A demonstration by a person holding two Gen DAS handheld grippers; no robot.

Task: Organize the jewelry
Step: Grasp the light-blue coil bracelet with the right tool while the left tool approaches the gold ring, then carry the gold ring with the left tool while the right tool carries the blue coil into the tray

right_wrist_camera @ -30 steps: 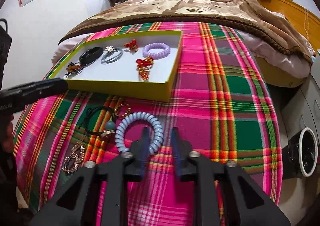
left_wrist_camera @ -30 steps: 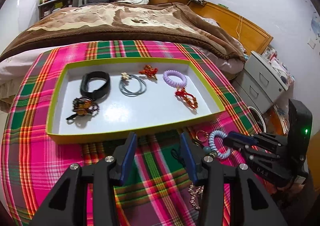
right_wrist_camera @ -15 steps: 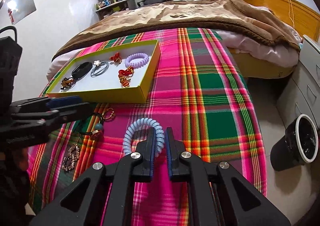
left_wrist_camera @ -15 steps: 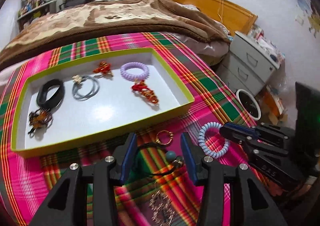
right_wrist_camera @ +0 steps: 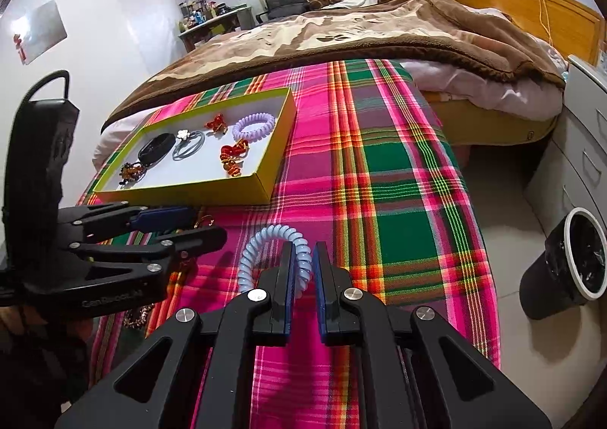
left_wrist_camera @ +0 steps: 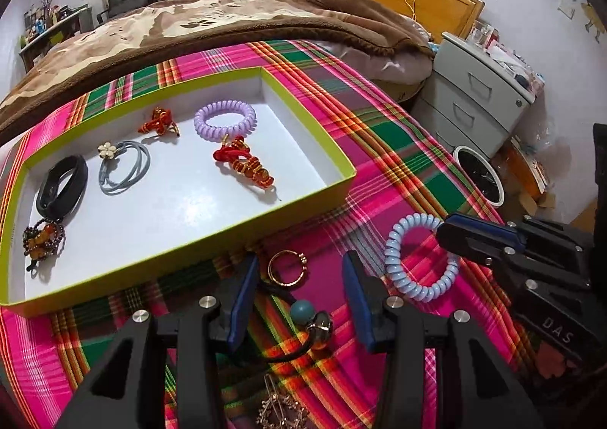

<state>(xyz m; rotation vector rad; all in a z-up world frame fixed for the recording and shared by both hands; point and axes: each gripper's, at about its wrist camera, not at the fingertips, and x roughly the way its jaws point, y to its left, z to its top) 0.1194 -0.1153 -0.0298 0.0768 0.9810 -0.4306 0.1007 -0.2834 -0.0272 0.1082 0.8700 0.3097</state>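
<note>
Blue coil bracelet (right_wrist_camera: 275,239) pinched between right fingers (right_wrist_camera: 286,277), seemingly lifted

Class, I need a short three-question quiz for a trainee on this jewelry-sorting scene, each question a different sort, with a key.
1. True or false: the right gripper is shut on the blue spiral hair tie.
2. Which lies between the open left gripper's fingers? A. gold ring B. purple spiral hair tie C. black band
3. Fill in: the purple spiral hair tie lies inside the ____.

Key: 1 true; 2 A; 3 tray.
</note>
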